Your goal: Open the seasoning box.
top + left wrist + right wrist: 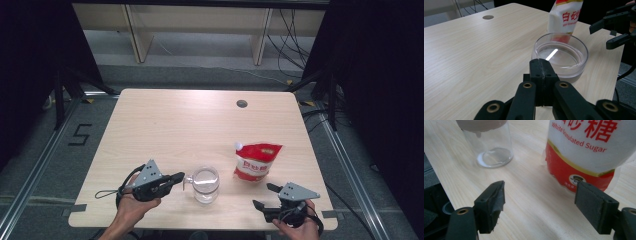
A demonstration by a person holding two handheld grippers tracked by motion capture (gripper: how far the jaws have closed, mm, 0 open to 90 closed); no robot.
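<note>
Left gripper [541, 72] closed at glass cup's [206, 184] handle; right gripper [540, 202] wide open.

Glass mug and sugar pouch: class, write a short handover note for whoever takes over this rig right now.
Left tool: shut, tips at the glass mug's handle side; can't tell if the handle is pinched.
Right tool: open, aimed at the sugar pouch, not touching it.
Things: mug near the table's front edge; pouch standing just right of it, white cap on.
Done: both tools in position.
Left: probably grip the pouch, open it and pour into the mug.
</note>
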